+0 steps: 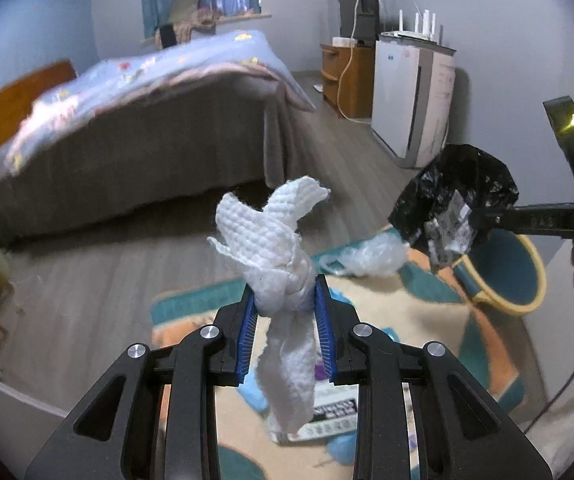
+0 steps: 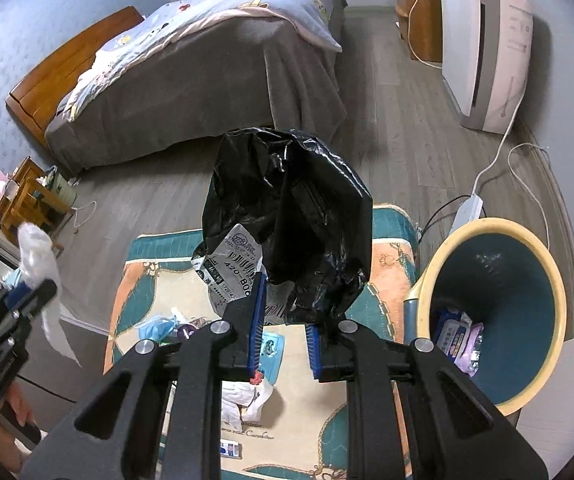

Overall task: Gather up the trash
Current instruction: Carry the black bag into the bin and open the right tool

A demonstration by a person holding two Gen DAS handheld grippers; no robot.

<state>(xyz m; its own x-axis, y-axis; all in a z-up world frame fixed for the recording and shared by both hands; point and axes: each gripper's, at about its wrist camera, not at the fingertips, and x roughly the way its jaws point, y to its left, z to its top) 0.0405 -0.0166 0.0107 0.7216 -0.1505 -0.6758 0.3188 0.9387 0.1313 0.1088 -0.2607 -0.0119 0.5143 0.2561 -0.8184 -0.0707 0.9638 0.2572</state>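
Right gripper (image 2: pixel 283 320), clamped on a black plastic wrapper (image 2: pixel 287 216), sits nearer the bin (image 2: pixel 495 320) to its right; left gripper (image 1: pixel 285 308), farther, pinches a white tissue (image 1: pixel 275 240).

A crumpled white paper towel (image 1: pixel 283 256) stood pinched at its middle, one twisted end fanning upward and the other hanging down above the patterned rug (image 2: pixel 191 280). A black plastic mailer bag (image 2: pixel 299 216), wrinkled and glossy, with a torn grey shipping label (image 2: pixel 231 276) at its lower edge, was held up over the rug. On the rug lay more litter: a clear crumpled plastic wrap (image 1: pixel 371 256), a blue glove (image 2: pixel 159 326), a white wrapper (image 2: pixel 247 400) and a printed packet (image 1: pixel 327 412). Just beside the rug stood a yellow-rimmed teal bin (image 2: pixel 499 304), already holding wet-wipe packets (image 2: pixel 459 344)
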